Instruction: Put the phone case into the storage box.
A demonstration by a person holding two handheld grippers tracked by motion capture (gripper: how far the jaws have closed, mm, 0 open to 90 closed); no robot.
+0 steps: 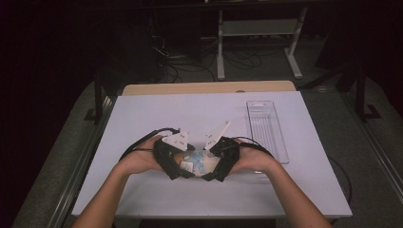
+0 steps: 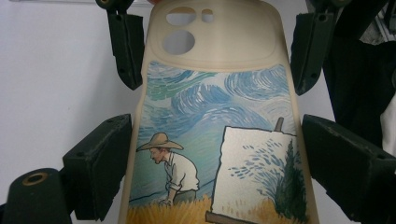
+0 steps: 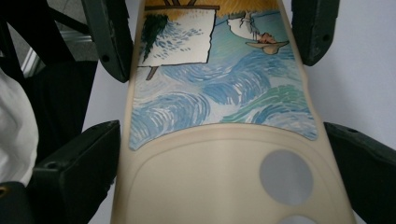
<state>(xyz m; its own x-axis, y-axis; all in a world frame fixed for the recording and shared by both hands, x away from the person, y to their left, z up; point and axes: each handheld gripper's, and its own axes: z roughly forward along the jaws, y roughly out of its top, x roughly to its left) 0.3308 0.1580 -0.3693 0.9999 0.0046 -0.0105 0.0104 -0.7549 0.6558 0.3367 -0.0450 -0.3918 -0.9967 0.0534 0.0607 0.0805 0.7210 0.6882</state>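
Note:
A beige phone case (image 1: pixel 195 162) printed with a blue swirled painting of a man in a straw hat hangs just above the white table (image 1: pixel 142 118), held from both ends. In the left gripper view my left gripper (image 2: pixel 215 126) is shut on the case (image 2: pixel 210 116) near its picture end, both jaws against its long edges. Farther off, my right gripper (image 2: pixel 217 51) holds the case at its camera-hole end. In the right gripper view my right gripper (image 3: pixel 222 133) presses on the case (image 3: pixel 219 102) from both sides, and the left gripper (image 3: pixel 210 37) shows beyond.
A clear plastic tray (image 1: pixel 266 130) lies lengthwise on the table's right side, just beyond the right hand. A wooden board edge (image 1: pixel 209 88) runs along the table's far side. Cables trail from both grippers over the table.

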